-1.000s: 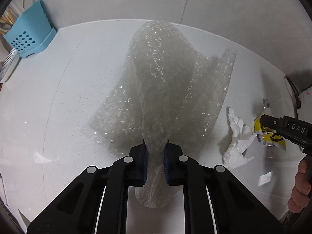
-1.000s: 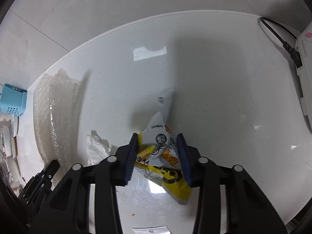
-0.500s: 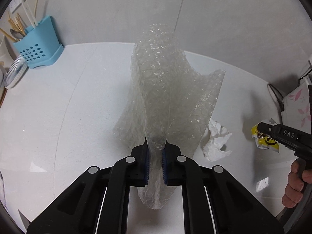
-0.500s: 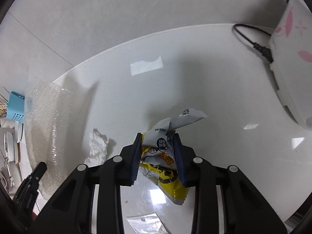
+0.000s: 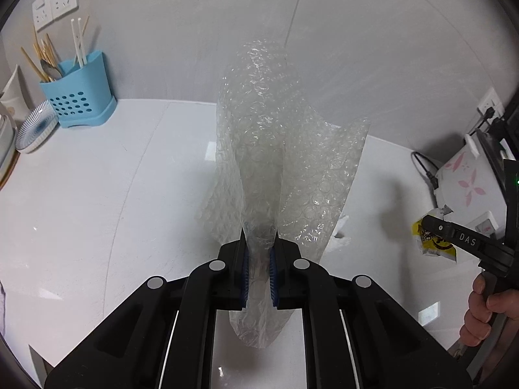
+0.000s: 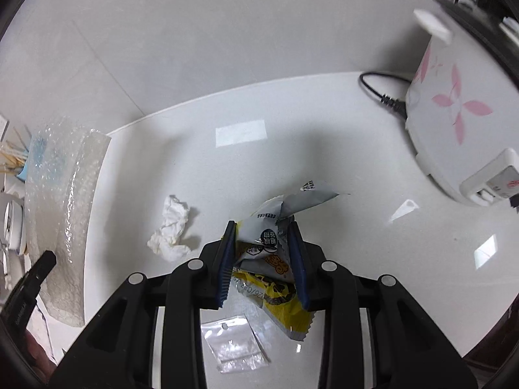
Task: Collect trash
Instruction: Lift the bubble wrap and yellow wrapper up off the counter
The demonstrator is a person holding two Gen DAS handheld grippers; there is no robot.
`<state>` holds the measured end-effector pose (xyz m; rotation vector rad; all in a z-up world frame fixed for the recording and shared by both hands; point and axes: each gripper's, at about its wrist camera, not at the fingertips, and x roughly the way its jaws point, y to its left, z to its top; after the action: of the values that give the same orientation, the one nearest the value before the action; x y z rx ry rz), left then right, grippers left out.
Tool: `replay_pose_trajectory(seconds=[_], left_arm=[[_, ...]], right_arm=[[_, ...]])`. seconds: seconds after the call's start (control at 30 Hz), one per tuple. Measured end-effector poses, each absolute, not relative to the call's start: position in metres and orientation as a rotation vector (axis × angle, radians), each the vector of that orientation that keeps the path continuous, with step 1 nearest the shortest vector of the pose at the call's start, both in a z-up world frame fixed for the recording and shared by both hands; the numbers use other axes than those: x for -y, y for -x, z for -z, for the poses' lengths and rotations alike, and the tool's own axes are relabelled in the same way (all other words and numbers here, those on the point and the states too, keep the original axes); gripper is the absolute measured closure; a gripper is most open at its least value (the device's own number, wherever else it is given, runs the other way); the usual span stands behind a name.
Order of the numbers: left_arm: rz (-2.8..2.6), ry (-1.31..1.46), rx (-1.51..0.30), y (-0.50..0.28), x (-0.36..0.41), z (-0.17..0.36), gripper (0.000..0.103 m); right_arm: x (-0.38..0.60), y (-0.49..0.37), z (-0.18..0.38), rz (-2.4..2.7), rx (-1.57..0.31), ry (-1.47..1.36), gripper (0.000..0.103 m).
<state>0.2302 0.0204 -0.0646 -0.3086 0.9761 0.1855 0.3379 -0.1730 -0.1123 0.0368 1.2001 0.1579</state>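
Trash is split between both hands and the white counter (image 6: 324, 149). The bubble wrap (image 5: 279, 149) stands upright, long axis vertical, its lower end pinched in the left gripper (image 5: 258, 259), whose jaws are clamped nearly together on it, the sheet lifted off the surface. The yellow snack wrapper (image 6: 275, 278) is clenched in the right gripper (image 6: 262, 259), jaws partly closed around its crumpled body. Left on the counter, the crumpled tissue (image 6: 170, 230) lies between the two grippers, just ahead and left of the right one, seemingly the nearer; a small clear plastic bag (image 6: 233, 343) lies beneath the right gripper. Both hands look full, so I would expect a drop-off first.
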Motion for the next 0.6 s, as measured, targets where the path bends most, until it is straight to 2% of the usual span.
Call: replay_pose_trajectory(seconds=[0.6], left_arm=[[-0.125, 0.271, -0.872, -0.153, -0.027, 0.022, 0.095]], right_arm=[[0.176, -0.237, 0.024, -0.201, -0.982, 0.011, 0.073]])
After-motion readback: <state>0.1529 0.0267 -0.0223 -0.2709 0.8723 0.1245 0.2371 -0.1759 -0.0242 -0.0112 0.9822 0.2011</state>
